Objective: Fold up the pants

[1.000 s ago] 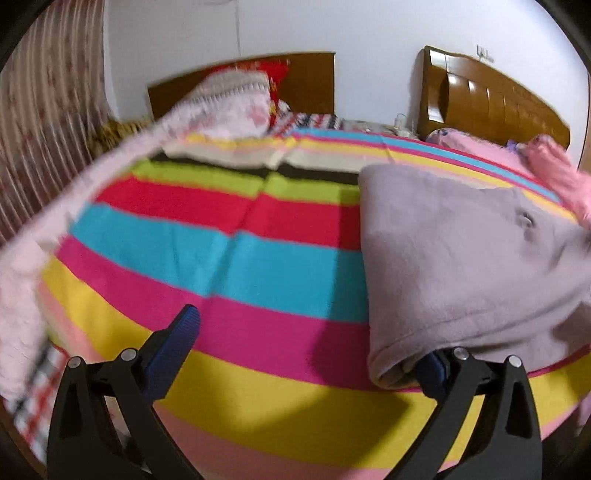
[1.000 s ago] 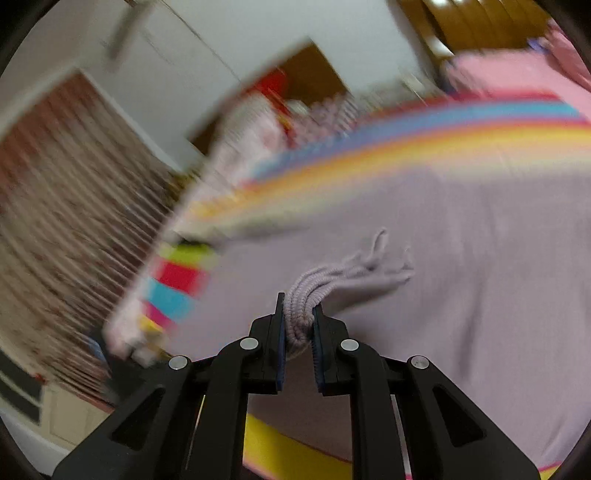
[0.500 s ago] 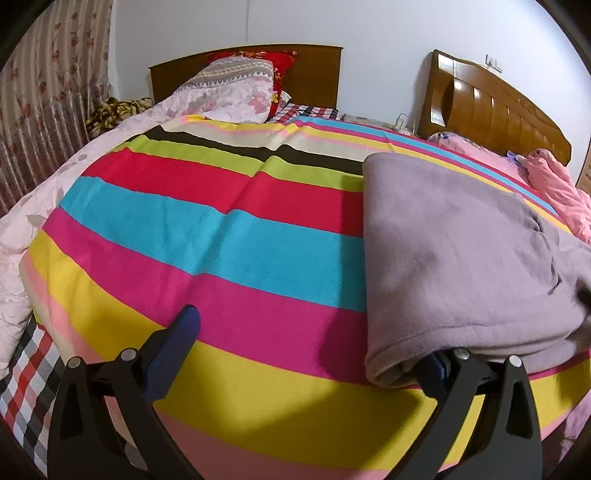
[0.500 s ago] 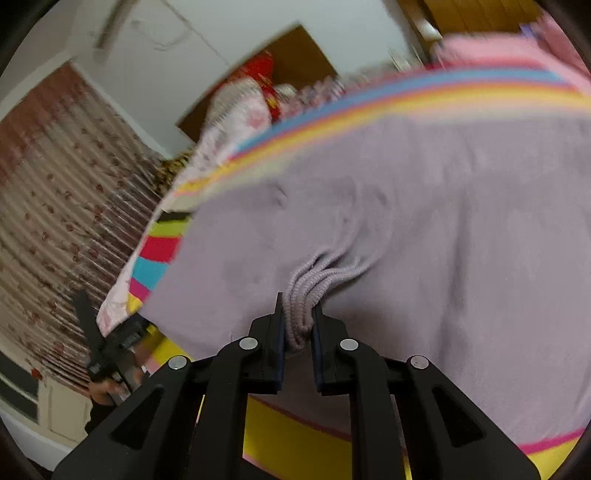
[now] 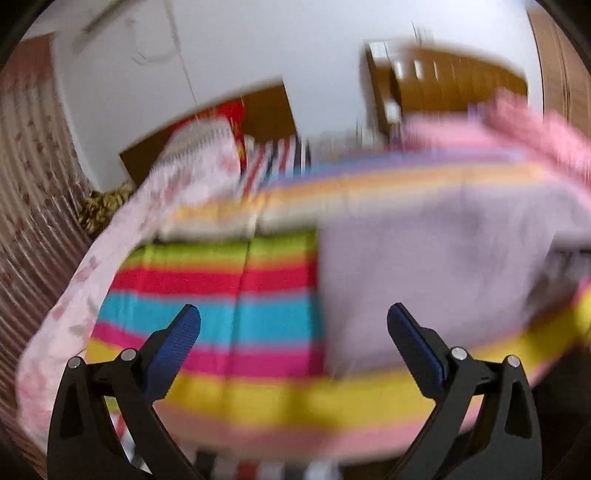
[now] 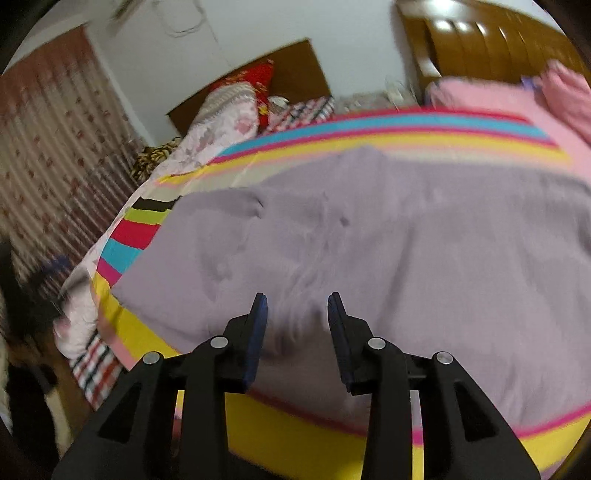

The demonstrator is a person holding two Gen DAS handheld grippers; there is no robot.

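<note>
On the striped blanket (image 6: 295,435) we see the pants (image 6: 388,240) lying flat in at least 1 fold, with our left gripper (image 5: 293,325) and right gripper (image 6: 297,306) both spread and empty, so we judge further folds may remain.

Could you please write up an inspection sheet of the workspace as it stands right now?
Surface: bed under a bright striped blanket.
Job's things: mauve fleece pants lying spread and folded on the blanket, held by neither gripper.
Clutter: pink floral quilt, red pillow, pink bedding.
Grippers: left gripper open, empty; right gripper open over the pants.
Cables: nothing seen.
Surroundings: wooden headboards, patterned curtain, white wall.
</note>
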